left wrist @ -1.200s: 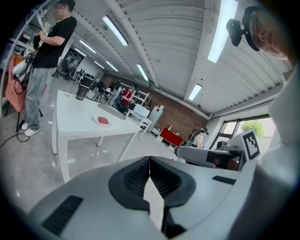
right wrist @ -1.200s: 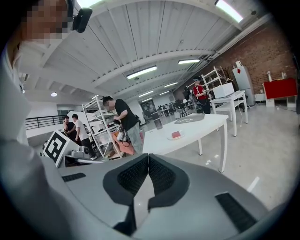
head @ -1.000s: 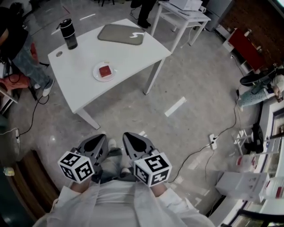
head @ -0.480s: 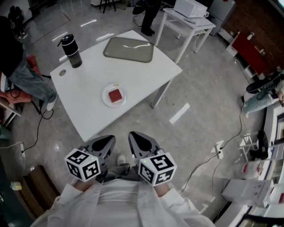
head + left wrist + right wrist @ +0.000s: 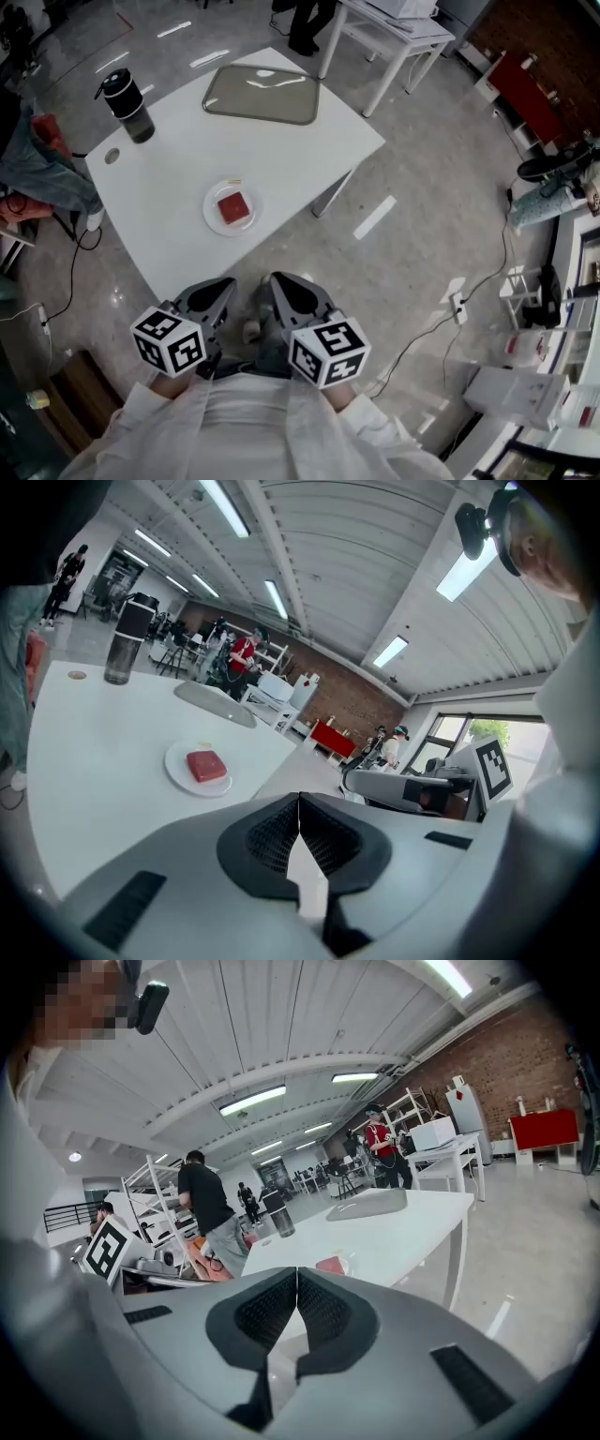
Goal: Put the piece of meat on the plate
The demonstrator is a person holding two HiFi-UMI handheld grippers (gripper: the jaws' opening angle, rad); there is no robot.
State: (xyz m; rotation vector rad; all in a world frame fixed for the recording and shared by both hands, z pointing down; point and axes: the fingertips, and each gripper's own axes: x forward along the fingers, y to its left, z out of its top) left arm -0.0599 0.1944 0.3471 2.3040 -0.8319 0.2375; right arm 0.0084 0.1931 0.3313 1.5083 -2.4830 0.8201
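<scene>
The meat point(image 5: 234, 206) already lies on the plate point(image 5: 208, 216) on the surface point(image 5: 281, 150), ahead of your left tool point(image 5: 214, 292) and right tool point(image 5: 286, 292), both pressed together on nothing, so the task looks finished.

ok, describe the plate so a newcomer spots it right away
Find the white table in the head view. The plate sits near its closest edge, apart from the grey tray and dark tumbler farther back. It is the only round white dish, carrying a red piece of meat.
</scene>
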